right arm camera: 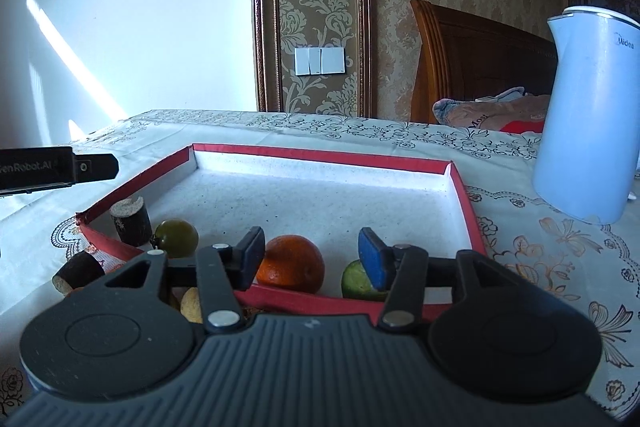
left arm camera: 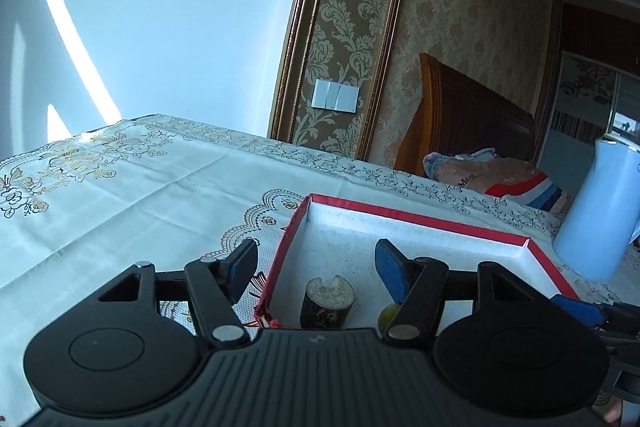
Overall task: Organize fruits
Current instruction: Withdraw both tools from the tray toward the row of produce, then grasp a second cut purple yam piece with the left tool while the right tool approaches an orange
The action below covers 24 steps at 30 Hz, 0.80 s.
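In the red-rimmed tray [right arm camera: 320, 157]: one sugarcane stub [right arm camera: 130, 217], green fruit [right arm camera: 177, 237], orange [right arm camera: 294, 264], lime [right arm camera: 358, 281]. Left out on the tablecloth [right arm camera: 540, 267]: second cane stub [right arm camera: 78, 271], pale fruit [right arm camera: 191, 305]. My left gripper [left arm camera: 316, 267] and right gripper [right arm camera: 312, 257] both gape, holding nothing.

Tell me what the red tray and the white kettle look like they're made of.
The red tray looks like cardboard with a satiny red covering, since one corner is torn and folded flat; its white lining looks like grainy foam, though that is uncertain. The white kettle looks like smooth, slightly glossy plastic, with soft highlights and a printed logo.
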Available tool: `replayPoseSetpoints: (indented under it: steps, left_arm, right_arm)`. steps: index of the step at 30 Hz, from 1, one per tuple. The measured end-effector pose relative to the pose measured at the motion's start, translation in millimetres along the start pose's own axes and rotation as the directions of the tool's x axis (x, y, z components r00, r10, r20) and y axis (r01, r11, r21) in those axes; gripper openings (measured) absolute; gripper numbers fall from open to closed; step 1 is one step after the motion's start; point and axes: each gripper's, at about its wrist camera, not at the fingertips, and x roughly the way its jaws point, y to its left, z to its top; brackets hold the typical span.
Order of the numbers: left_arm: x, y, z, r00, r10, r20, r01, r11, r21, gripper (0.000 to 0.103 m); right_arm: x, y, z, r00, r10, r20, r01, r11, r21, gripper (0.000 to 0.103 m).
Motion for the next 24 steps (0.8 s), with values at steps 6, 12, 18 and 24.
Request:
replayPoseSetpoints:
  steps: [6,12,18,24]
  left_arm:
    - [-27,28,1,0.999,0.035,0.034,-0.034,0.999,-0.003,0.068]
    - [-49,41,-11,0.999,0.043,-0.003,-0.043,0.998,0.054,0.069]
    - [-73,12,-38,0.995,-0.094,-0.035,0.100,0.975,0.199,0.069]
    - [-52,-3,-38,0.994,0.021,-0.108,-0.001,0.983,0.184,0.069]
  right_arm:
    - [-11,-9,5,0.999,0.011,0.032,-0.013,0.999,0.039,0.052]
    - [-27,-18,11,0.997,0.014,0.075,-0.021,0.995,0.095,0.061]
    - [-26,-22,9,0.998,0.006,0.054,-0.013,0.993,0.120,0.061]
    - [-24,-22,6,0.999,0.008,0.041,-0.013,0.992,0.126,0.061]
